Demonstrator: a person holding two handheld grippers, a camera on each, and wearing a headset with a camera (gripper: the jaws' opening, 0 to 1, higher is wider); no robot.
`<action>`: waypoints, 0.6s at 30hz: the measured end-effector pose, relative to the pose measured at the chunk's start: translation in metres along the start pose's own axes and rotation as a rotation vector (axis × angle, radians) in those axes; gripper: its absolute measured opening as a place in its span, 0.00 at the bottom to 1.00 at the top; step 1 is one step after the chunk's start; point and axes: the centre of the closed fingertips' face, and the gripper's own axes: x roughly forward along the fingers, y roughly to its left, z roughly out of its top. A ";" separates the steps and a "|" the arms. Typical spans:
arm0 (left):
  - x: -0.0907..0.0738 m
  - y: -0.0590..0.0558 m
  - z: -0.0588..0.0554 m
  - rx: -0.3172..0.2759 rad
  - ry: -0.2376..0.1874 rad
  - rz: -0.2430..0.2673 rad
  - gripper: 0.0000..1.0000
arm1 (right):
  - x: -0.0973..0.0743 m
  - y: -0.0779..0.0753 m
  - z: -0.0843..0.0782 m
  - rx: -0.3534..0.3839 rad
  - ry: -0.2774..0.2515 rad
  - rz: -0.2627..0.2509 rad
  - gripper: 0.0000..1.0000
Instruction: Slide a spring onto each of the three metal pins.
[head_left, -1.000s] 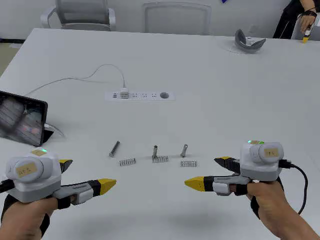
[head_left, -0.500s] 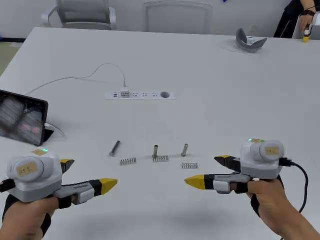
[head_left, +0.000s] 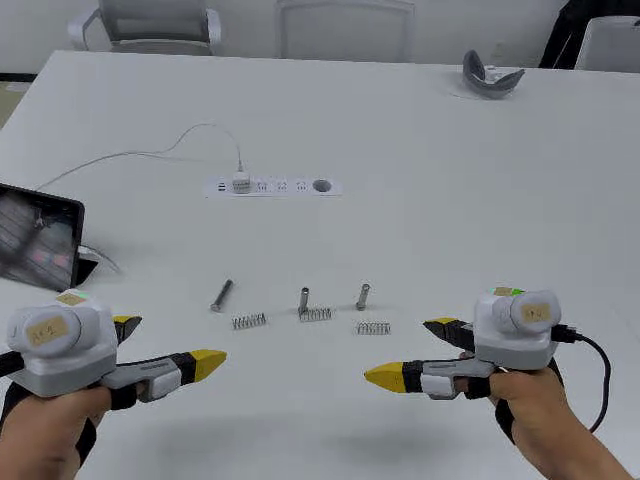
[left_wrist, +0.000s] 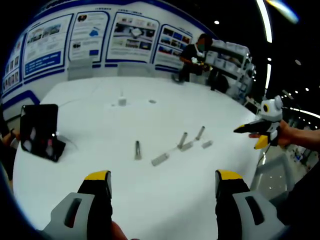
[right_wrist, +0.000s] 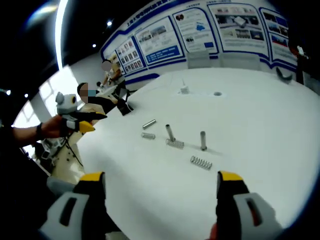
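Left tool (head_left: 168, 342) and right tool (head_left: 412, 350), head view: both wide open and empty, held low over the near edge of the table (head_left: 450, 150), tips pointing inward. Pins lie mid-table, well ahead of both tools. Left pin (head_left: 221, 295) is flat; mid pin (head_left: 304, 300) and right pin (head_left: 363, 296) look upright, though it's hard to be sure from above. One spring sits by each: left spring (head_left: 249, 321) just beside its pin, mid spring (head_left: 315, 314) at the mid pin's base, right spring (head_left: 373, 328) just near of its pin. None are threaded.

Step, as I judge it: reach for the first pin and spring. Pinch the spring lightly at its middle so the coils don't crush. Steady the pin low with the other tool, leaving the top free. Line up the axes before sliding. The flat pin probably needs lifting first.

Left gripper view: own jaws far apart, nothing between them. Pins and springs are ahead, the right tool is at the right, and a tablet (left_wrist: 40, 132) is at the left. It gives a low side angle on the flat pin.

Right gripper view: own jaws spread, empty. It settles what the head view leaves unsure: mid and right pins stand upright, and the right spring lies clear of its pin.
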 end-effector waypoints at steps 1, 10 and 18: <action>0.001 0.001 0.000 -0.001 0.000 0.000 0.87 | -0.001 0.000 -0.001 0.001 0.001 -0.001 0.94; 0.010 0.003 0.004 -0.004 0.011 -0.012 0.84 | -0.003 0.001 -0.003 0.007 0.004 -0.007 0.93; 0.019 0.002 0.006 0.011 0.026 -0.031 0.83 | -0.003 0.005 -0.004 0.013 0.001 -0.013 0.92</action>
